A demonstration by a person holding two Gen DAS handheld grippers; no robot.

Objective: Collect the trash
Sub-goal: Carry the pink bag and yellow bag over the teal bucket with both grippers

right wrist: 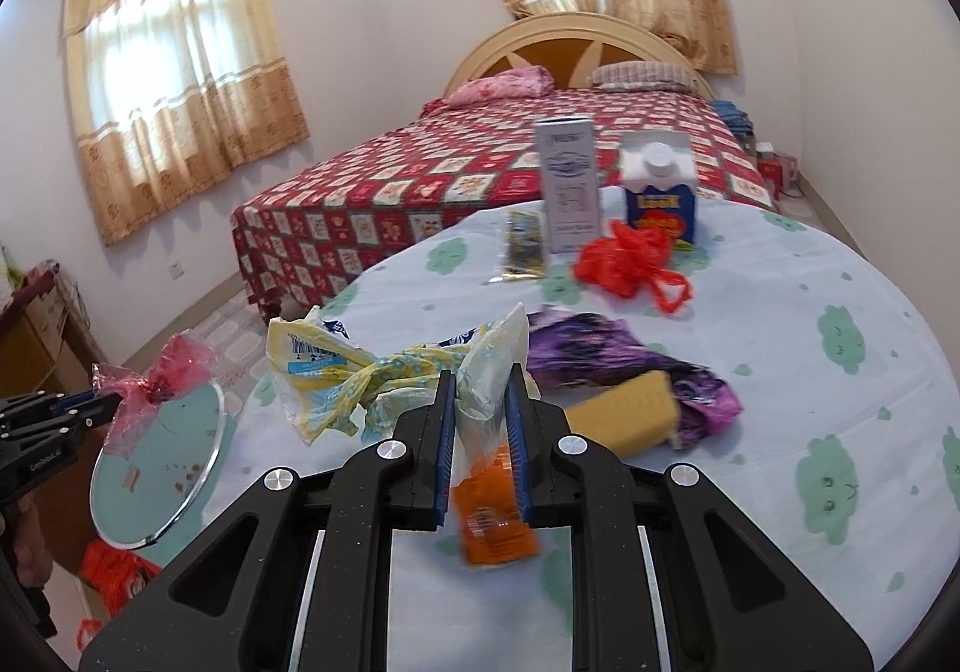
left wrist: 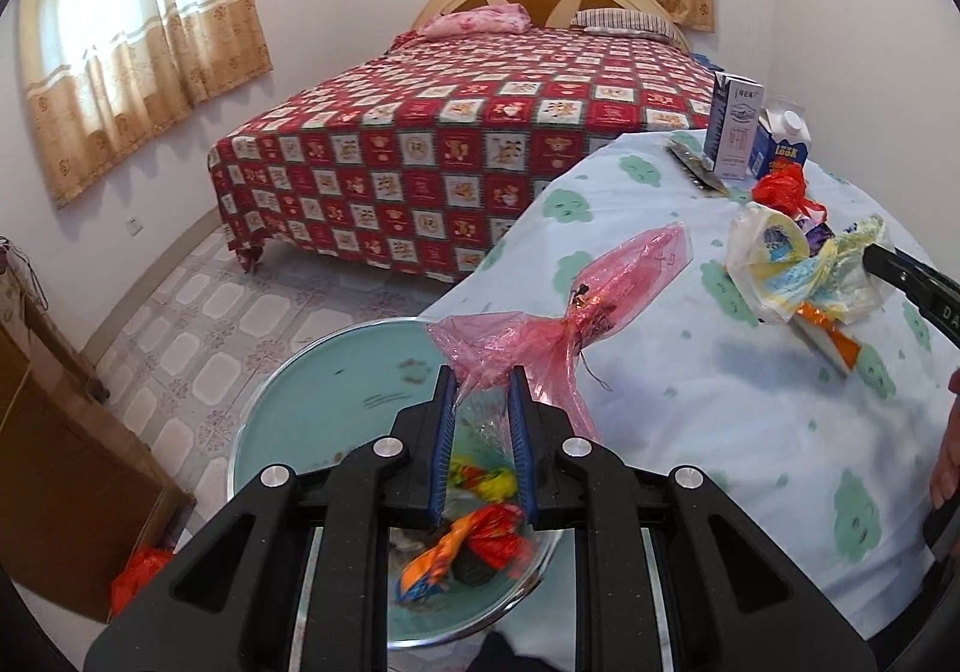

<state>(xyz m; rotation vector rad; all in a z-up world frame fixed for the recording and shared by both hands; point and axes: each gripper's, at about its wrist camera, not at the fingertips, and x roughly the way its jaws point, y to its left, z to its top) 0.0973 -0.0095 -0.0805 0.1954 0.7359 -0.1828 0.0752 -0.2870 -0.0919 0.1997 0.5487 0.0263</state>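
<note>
My left gripper is shut on a crumpled pink plastic bag and holds it over the table's left edge, above a round glass-topped stand with bright wrappers on it. The left gripper also shows in the right wrist view with the pink bag. My right gripper is shut on a yellow and white plastic bag, lifted just above the table; this bag also shows in the left wrist view. An orange packet lies under the jaws.
On the round table's light cloth lie a purple wrapper, a yellow sponge, a red bag, a dark packet, a white carton and a blue carton. A bed stands behind.
</note>
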